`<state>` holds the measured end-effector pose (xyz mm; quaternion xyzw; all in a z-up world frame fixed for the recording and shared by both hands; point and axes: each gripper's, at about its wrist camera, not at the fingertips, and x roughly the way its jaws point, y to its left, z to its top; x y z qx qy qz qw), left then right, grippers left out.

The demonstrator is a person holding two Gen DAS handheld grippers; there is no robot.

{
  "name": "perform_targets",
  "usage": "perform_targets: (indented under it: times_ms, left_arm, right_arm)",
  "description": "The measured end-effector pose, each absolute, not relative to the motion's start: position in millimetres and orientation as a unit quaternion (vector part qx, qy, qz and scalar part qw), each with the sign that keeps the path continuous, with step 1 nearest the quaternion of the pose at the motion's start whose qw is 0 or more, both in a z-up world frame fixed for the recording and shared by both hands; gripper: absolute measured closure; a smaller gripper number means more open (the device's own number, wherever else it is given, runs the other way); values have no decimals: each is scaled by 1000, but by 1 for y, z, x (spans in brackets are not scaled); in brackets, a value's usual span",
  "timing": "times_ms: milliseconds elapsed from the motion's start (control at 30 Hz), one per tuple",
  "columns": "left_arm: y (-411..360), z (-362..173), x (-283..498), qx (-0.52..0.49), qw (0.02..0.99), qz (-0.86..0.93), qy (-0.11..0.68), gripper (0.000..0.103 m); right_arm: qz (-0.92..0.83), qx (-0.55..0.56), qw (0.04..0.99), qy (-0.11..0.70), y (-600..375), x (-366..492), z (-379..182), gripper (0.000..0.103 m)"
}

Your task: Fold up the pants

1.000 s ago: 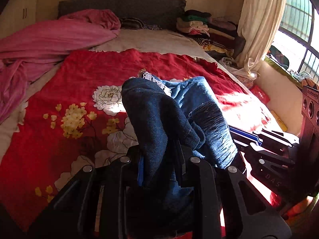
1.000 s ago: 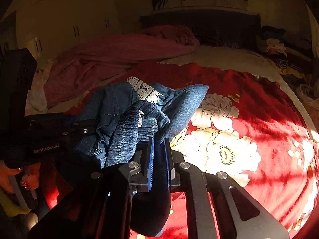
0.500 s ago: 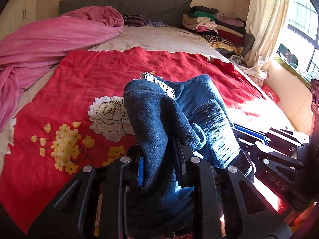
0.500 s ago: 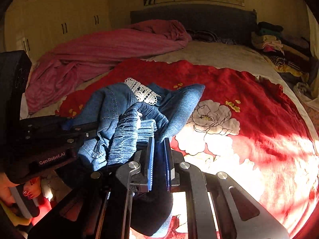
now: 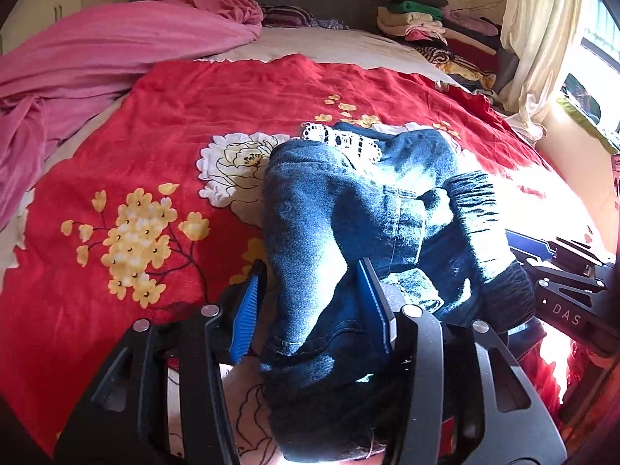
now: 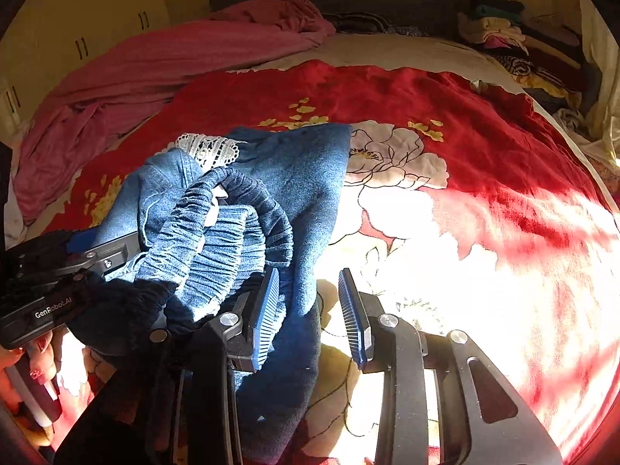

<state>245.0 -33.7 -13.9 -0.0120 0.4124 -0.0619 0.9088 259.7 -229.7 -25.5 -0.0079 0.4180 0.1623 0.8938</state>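
The blue denim pants [image 5: 348, 232] with a white lace trim [image 5: 341, 139] lie bunched on the red flowered bedspread [image 5: 193, 116]. My left gripper [image 5: 314, 283] is open, its blue pads apart, with denim draped between the fingers. My right gripper [image 6: 310, 306] is open too; a fold of the pants [image 6: 271, 201] lies against its left pad [image 6: 267, 310] and hangs down between the fingers. The elastic waistband [image 6: 217, 240] is bunched to the left. Each gripper shows at the edge of the other view.
A pink blanket [image 5: 97, 50] is heaped at the bed's left. A stack of folded clothes [image 5: 426, 27] sits at the far right by the headboard. A curtain [image 5: 542, 31] and window are on the right. Bright sunlight falls on the bedspread [image 6: 503, 271].
Both grippers were shut on the pants and have opened. The pants have come down onto the bedspread and both grippers sit lower and closer to the bed.
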Motion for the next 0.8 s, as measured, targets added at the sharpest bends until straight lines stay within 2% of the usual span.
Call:
perform_targets:
  times_ms: [100,167,267,333,400,467,600,633,667,800]
  left_arm:
    - [-29,-13,239,-14,910,-57,411,51]
    - [-25,-13,235,-16,910,-52,411,43]
    - [-20,-11,226,-21,910,-49,410,37]
    - [-18,-10,219,-26,911,-48,408,35]
    - [-16,-8,211,-27,912,-48,406,33]
    - [-15,-5,202,-27,913,-48,404,30]
    - [-11,-1,183,-34,916,-50,397,25]
    - [-11,1,178,-36,916,-50,396,23]
    - [-11,2,173,-37,916,-51,396,23]
    - [-12,5,151,-33,919,-55,390,19]
  right_arm:
    - [152,-11,895,420,-233,252,-27,48]
    - [147,-10,896,419,-237,247,-28,44]
    - [139,2,898,416,-246,236,-29,37]
    - [134,6,902,411,-252,226,-28,37]
    - [132,8,905,405,-256,215,-26,29]
    - [132,12,909,396,-261,204,-23,26]
    - [136,14,916,378,-261,175,-17,25]
    - [138,15,917,375,-261,167,-16,22]
    - [138,16,918,370,-261,159,-15,12]
    - [142,11,924,356,-259,135,-9,9]
